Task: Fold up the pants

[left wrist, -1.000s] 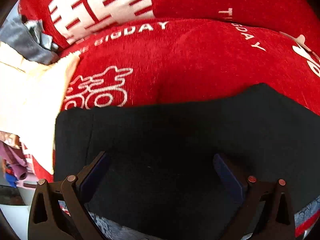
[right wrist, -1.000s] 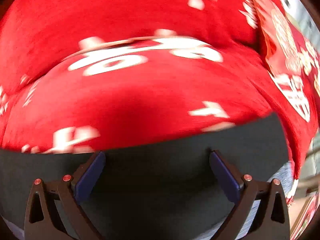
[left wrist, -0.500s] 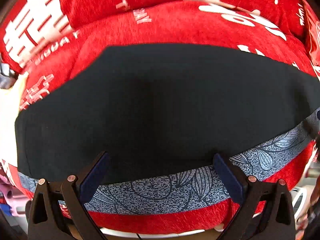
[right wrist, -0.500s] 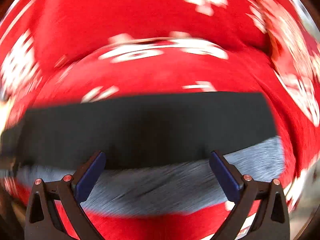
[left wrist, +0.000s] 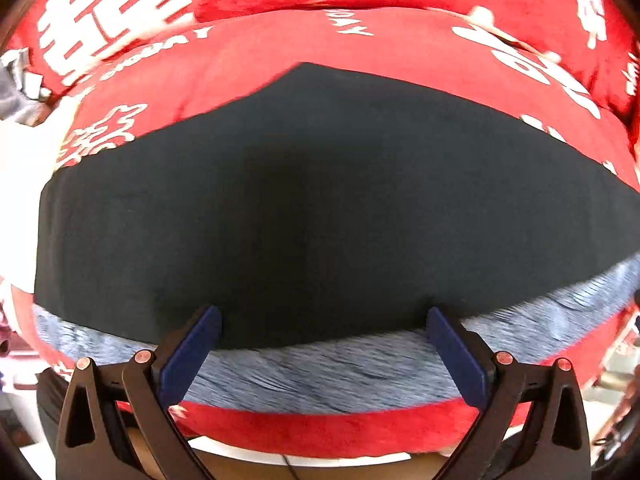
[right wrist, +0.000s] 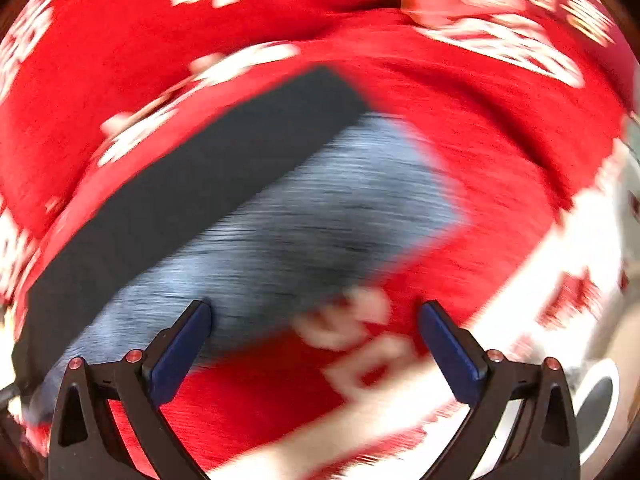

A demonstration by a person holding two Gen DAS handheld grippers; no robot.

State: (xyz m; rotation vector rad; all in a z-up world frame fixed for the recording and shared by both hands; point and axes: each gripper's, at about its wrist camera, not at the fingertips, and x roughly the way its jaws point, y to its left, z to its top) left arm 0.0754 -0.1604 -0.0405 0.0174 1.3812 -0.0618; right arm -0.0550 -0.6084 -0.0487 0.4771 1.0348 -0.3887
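Pants (left wrist: 304, 208), dark, folded into a flat band across a red cover (left wrist: 360, 52) with white print, near its front edge. Under the dark layer, a blue-grey patterned strip (left wrist: 328, 372) showing along the near side, touching the dark cloth all along. In the right wrist view, same pants (right wrist: 200, 184) lying slantwise, one square end pointing to the cover's (right wrist: 480, 152) far right, the blue-grey part (right wrist: 304, 232) wider here; much motion blur. Left gripper (left wrist: 324, 356) spread wide, nothing between the blue pads (left wrist: 192, 352), tips over the near edge of the pants; cannot tell whether touching the cloth. Right gripper (right wrist: 316, 348) likewise spread wide and empty, left pad over the blue-grey cloth, right pad over bare red cover beside the pants. At the cover's left edge, pale cloth (left wrist: 24, 184) and a grey crumpled bit (left wrist: 20, 92). At the lower right of the right wrist view, a white round rim (right wrist: 596, 400), too blurred to name.
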